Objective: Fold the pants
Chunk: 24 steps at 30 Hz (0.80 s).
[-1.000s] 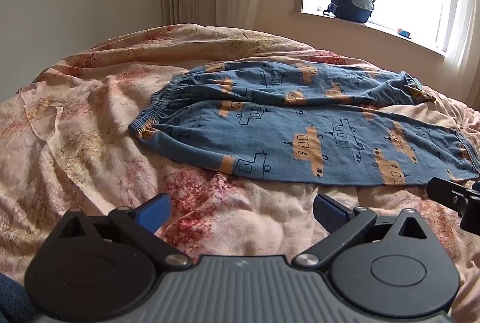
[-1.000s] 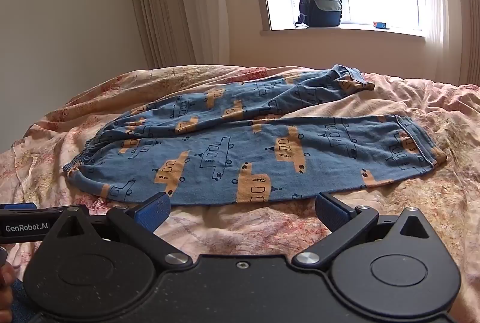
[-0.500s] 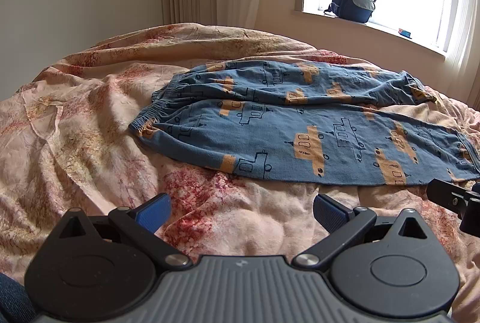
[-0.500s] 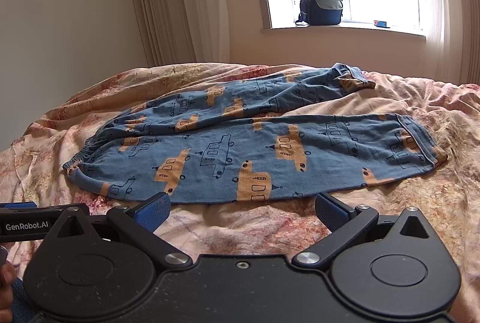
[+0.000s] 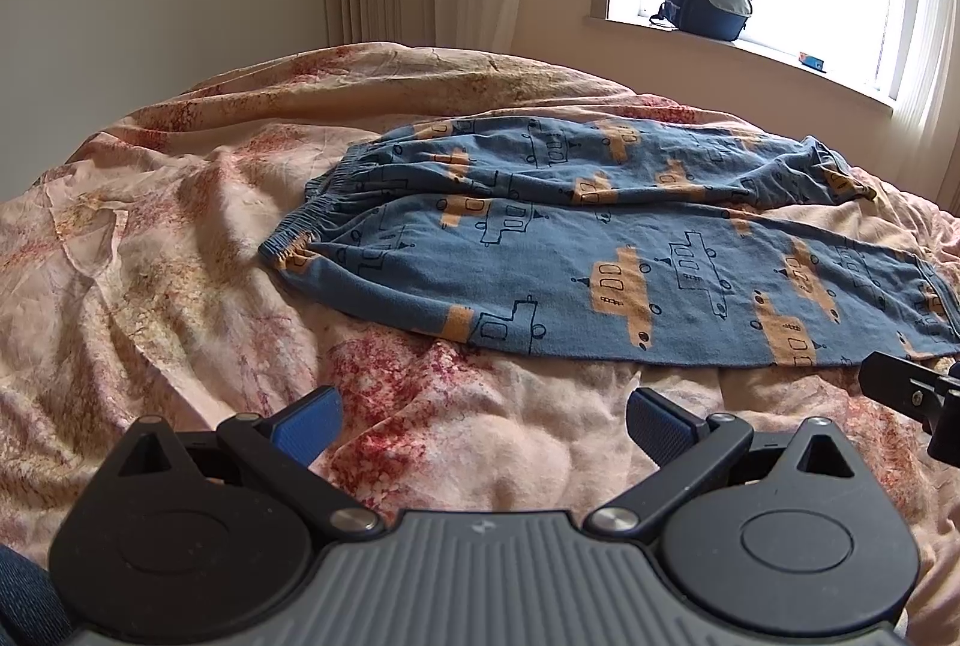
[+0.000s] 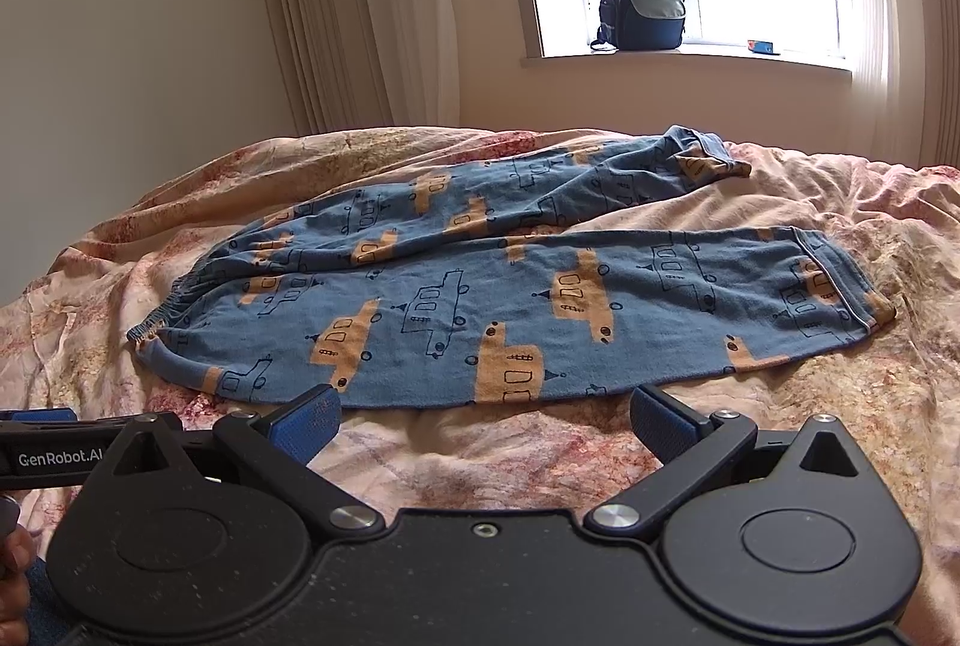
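Our left gripper (image 5: pixel 483 421) has a grey plastic body with raised stripes running down it and a tiny white mark near its top edge. It has two big black round parts, one on each side, each with a smooth circle in the middle and a little triangle hole above. Black arms with shiny silver screws reach out to two blue ridged finger pads (image 5: pixel 306 419). Our right gripper (image 6: pixel 483 421) has the same shape, but its body is flat black with pale dusty specks and one small silver screw on top. A black bar beside it has white letters that say GenRobot.AI (image 6: pixel 57 459). We wear dark blue cloth (image 5: pixel 27 607).
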Available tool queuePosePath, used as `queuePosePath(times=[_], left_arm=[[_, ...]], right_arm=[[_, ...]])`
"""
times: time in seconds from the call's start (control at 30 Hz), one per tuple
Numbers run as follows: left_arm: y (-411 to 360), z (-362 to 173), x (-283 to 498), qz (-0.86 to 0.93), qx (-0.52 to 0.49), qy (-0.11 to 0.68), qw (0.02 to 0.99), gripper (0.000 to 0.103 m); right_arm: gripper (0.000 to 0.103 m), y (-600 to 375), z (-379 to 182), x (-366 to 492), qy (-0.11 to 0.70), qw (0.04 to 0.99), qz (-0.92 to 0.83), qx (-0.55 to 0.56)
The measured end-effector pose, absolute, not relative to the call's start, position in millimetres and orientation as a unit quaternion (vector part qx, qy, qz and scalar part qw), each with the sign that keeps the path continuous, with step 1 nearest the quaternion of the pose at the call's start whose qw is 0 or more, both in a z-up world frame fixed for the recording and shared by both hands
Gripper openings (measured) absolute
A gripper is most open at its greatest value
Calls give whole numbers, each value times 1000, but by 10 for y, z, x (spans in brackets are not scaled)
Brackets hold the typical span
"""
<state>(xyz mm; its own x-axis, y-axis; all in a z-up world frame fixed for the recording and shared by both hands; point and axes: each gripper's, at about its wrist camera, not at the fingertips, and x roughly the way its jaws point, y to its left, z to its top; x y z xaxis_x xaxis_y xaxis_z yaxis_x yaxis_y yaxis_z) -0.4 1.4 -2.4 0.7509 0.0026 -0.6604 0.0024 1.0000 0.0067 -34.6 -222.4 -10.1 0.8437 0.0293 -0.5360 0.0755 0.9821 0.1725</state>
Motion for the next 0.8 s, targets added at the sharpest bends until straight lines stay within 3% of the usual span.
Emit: queuePosePath(times=[0.8], left_arm=[[1,-40,6,1,5,357,934,103]], right_arm=[[103,-2230,-106,-339,281,955,-12,94]])
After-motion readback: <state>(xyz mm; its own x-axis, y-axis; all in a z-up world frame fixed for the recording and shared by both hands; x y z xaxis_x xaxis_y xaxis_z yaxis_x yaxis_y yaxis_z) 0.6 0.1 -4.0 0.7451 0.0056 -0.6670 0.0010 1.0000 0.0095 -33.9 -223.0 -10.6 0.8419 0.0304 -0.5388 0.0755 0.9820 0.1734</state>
